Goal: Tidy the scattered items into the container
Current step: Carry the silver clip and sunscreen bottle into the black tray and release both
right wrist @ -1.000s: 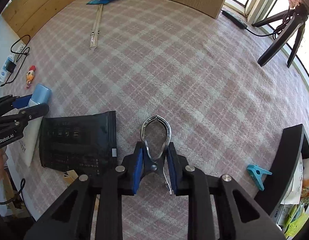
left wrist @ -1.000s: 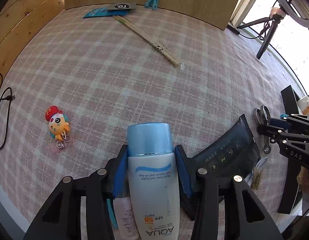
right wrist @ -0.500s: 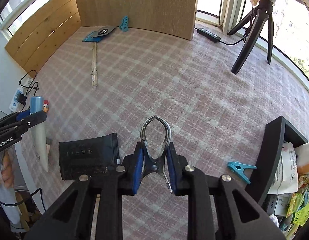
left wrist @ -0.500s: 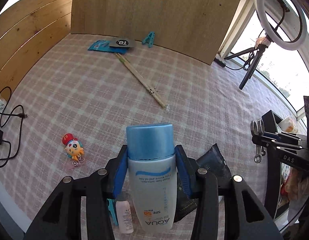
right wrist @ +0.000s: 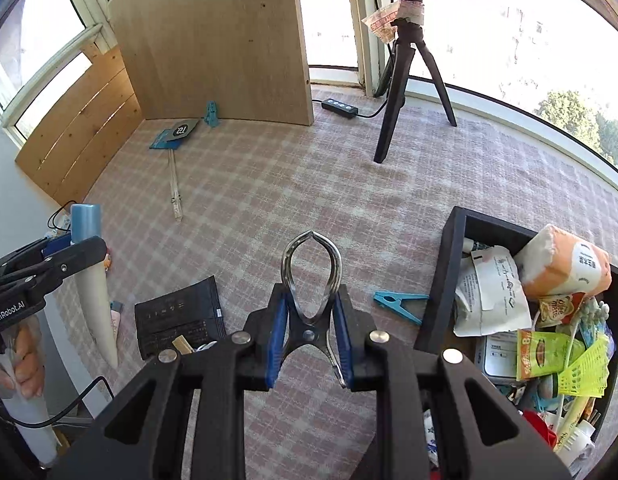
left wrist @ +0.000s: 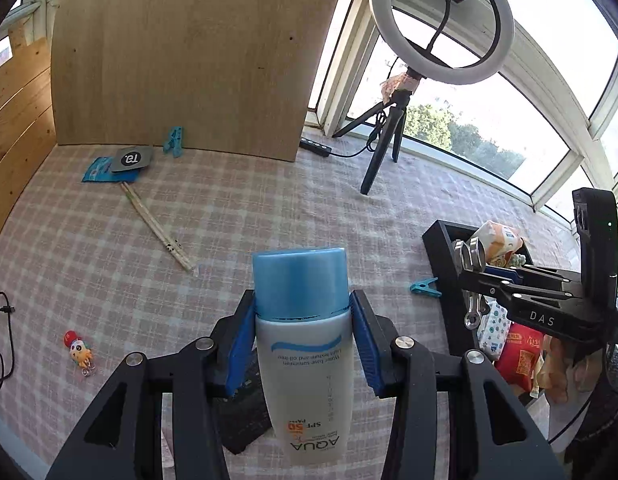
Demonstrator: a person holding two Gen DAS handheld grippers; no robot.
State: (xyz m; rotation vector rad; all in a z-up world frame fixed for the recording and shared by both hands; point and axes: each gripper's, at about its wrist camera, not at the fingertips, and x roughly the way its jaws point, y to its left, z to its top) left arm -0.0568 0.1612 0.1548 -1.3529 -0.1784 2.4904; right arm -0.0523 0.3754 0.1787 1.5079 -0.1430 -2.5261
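Observation:
My left gripper [left wrist: 301, 320] is shut on a white sunscreen tube with a blue cap [left wrist: 303, 344], held above the checked tablecloth. From the right wrist view the same tube [right wrist: 95, 276] hangs at the far left. My right gripper [right wrist: 311, 320] is shut on a shiny metal clamp [right wrist: 311, 276]. It hovers left of the black container [right wrist: 445, 280], which is full of packets. In the left wrist view that container [left wrist: 449, 292] lies at the right, with the right gripper [left wrist: 475, 268] over it.
Loose on the cloth: a black pouch [right wrist: 179, 322], a blue clothespin [right wrist: 401, 304], chopsticks [left wrist: 157, 228], a toy keychain [left wrist: 79, 352], a blue packet with a grey tag [left wrist: 121, 162], another blue clip [left wrist: 173, 142]. A ring-light tripod [right wrist: 405, 80] and wooden boards stand behind.
Both grippers have risen and tilted up, carrying the tube and the clamp. The right gripper has shifted right, toward the black container, which now shows fully.

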